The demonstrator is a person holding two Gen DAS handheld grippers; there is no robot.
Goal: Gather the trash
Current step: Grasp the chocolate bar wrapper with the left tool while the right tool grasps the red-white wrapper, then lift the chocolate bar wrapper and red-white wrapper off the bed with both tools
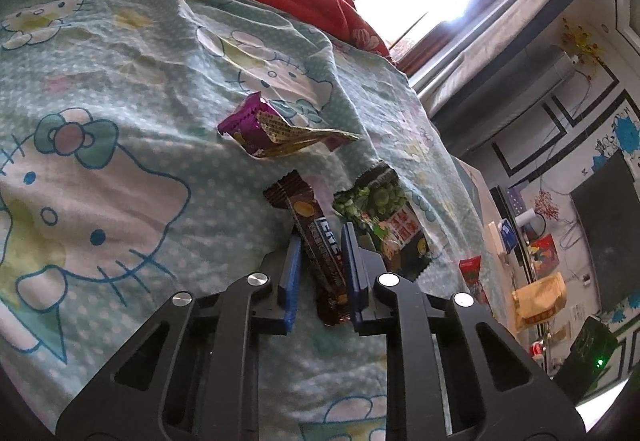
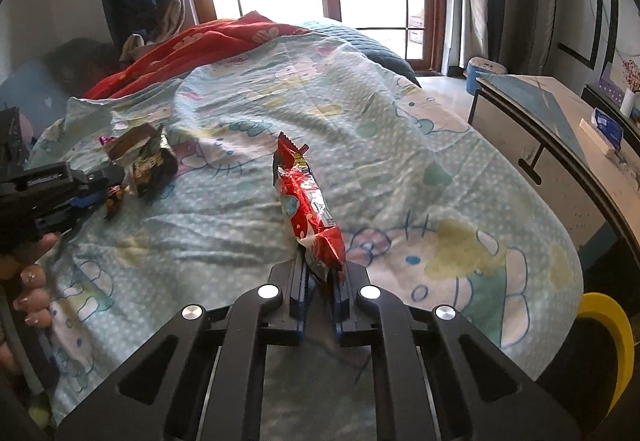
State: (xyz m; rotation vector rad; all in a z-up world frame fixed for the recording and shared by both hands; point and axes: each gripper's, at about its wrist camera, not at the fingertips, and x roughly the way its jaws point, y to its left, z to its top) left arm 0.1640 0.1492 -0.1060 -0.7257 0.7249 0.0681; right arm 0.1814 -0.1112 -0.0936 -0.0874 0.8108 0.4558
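A brown snack-bar wrapper [image 1: 308,217] lies on the cartoon-cat bedsheet [image 1: 120,121], and my left gripper [image 1: 322,241] is shut on it, a blue pad on each side. A purple wrapper [image 1: 260,125] lies just beyond it, and a green pea packet [image 1: 380,209] to its right. In the right wrist view my right gripper [image 2: 322,275] is shut on the lower end of a red foil wrapper [image 2: 308,201], which stands up from the sheet. The left gripper [image 2: 100,189] shows at the left edge there with the brown wrapper [image 2: 114,199], beside the pea packet [image 2: 154,165].
A red blanket [image 2: 180,49] is bunched at the far side of the bed. A yellow-rimmed bin [image 2: 612,337] stands at the bed's lower right. A low cabinet [image 2: 532,113] runs along the right wall. A hand [image 2: 32,281] holds the left gripper.
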